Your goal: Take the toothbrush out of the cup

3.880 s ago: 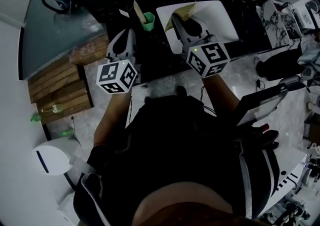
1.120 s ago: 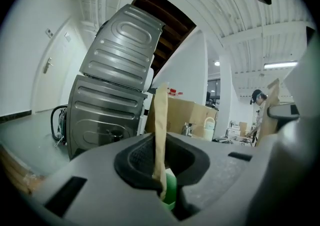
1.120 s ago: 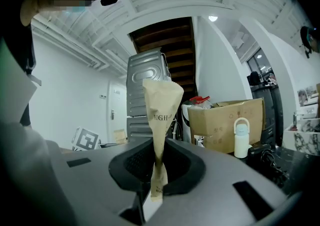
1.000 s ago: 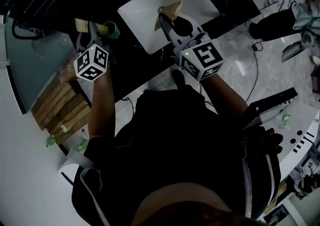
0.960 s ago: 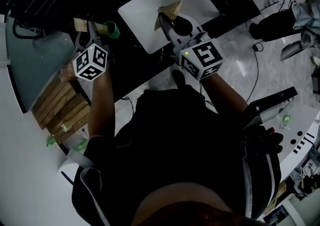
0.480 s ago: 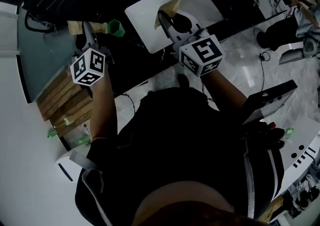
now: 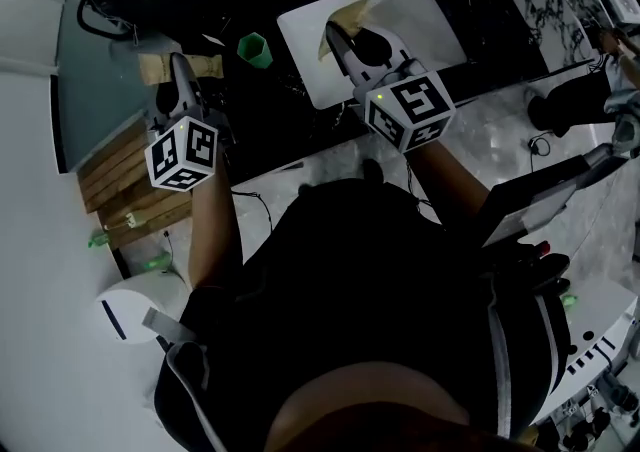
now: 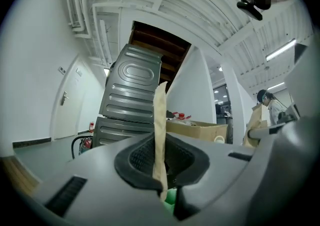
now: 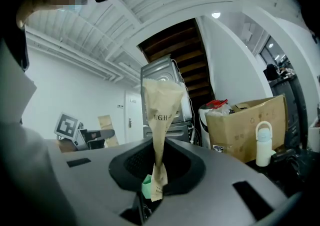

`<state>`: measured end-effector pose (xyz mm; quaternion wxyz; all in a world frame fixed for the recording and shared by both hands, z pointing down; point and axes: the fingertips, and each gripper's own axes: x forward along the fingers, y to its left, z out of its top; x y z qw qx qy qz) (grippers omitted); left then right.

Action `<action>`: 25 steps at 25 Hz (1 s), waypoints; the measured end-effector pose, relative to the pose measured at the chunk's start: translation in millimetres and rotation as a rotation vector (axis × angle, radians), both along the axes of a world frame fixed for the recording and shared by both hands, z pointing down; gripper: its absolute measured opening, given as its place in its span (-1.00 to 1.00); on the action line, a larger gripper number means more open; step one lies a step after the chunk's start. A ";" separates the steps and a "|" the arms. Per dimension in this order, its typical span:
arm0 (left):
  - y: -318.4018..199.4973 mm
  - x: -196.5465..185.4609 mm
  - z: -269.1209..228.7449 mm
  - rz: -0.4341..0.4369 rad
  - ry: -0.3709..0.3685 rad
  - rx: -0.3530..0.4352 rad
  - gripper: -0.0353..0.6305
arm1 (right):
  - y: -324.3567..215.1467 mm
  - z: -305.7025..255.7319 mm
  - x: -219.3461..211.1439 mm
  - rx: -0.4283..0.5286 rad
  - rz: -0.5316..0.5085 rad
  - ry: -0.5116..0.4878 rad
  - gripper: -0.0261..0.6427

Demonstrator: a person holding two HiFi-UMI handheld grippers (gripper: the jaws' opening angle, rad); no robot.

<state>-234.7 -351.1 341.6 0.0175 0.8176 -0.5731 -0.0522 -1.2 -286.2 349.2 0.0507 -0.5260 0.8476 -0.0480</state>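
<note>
Both tongs are pinched shut on tan paper: the left gripper (image 8: 161,189) clamps a flat, stiff paper-wrapped toothbrush (image 8: 160,120) that rises as a thin strip between its ribbed black pads. It is clear of the faceted green cup (image 7: 255,48), which sits apart on the dark tabletop (image 7: 290,125). The right gripper (image 9: 154,190) grips the crimped end of a creased kraft pouch (image 9: 161,101) printed "HIGH", over a smooth white tray (image 7: 425,15), with a cardboard box (image 9: 245,120) and a loop-handled white bottle (image 9: 263,146) beyond.
</note>
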 end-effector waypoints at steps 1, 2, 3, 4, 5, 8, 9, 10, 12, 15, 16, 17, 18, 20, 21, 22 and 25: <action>5.0 -2.3 0.3 -0.008 -0.014 -0.002 -0.82 | -2.1 0.1 -2.5 0.001 -0.010 -0.001 -0.78; 10.1 -3.8 0.8 -0.012 -0.025 -0.004 -0.82 | -4.2 0.1 -5.1 0.004 -0.019 -0.002 -0.78; 15.3 -4.7 2.1 -0.012 -0.029 -0.011 -0.82 | -6.1 0.3 -8.0 0.004 -0.028 -0.003 -0.78; 20.6 -4.8 4.4 -0.010 -0.027 -0.022 -0.82 | -7.6 0.6 -11.0 0.004 -0.036 -0.002 -0.78; 26.2 -3.8 7.7 -0.005 -0.024 -0.035 -0.82 | -8.7 0.9 -14.1 0.003 -0.044 -0.001 -0.78; 44.5 3.7 19.1 0.018 -0.039 -0.065 -0.82 | -10.7 1.1 -25.3 0.004 -0.070 0.006 -0.78; 49.8 5.3 21.6 0.022 -0.047 -0.069 -0.82 | -11.4 1.2 -29.5 0.004 -0.078 0.012 -0.78; 54.1 5.9 23.4 0.022 -0.052 -0.071 -0.82 | -12.0 1.4 -33.7 0.004 -0.085 0.019 -0.78; 60.6 4.4 25.2 0.016 -0.053 -0.075 -0.82 | -12.8 2.6 -41.7 -0.003 -0.098 0.030 -0.78; 67.5 -0.5 26.2 -0.007 -0.061 -0.079 -0.82 | -11.6 4.0 -53.7 -0.013 -0.123 0.033 -0.78; 69.0 -0.7 26.5 -0.009 -0.064 -0.081 -0.82 | -10.5 3.7 -57.6 -0.012 -0.134 0.031 -0.78; 70.1 0.1 26.3 -0.007 -0.066 -0.081 -0.82 | -9.3 3.1 -61.2 -0.009 -0.144 0.030 -0.78; 70.8 1.5 25.5 -0.002 -0.067 -0.079 -0.82 | -8.5 2.4 -64.4 -0.006 -0.151 0.030 -0.78; 71.4 3.3 23.0 0.007 -0.067 -0.071 -0.82 | -7.6 1.2 -68.9 -0.001 -0.159 0.036 -0.78; 71.6 3.1 22.2 0.008 -0.064 -0.069 -0.82 | -7.2 1.1 -70.3 0.001 -0.160 0.039 -0.78; 72.0 2.4 22.1 0.008 -0.062 -0.069 -0.82 | -6.7 1.3 -71.0 0.002 -0.160 0.043 -0.78; 72.8 0.5 23.2 0.008 -0.059 -0.072 -0.82 | -5.3 3.2 -70.2 -0.002 -0.153 0.051 -0.79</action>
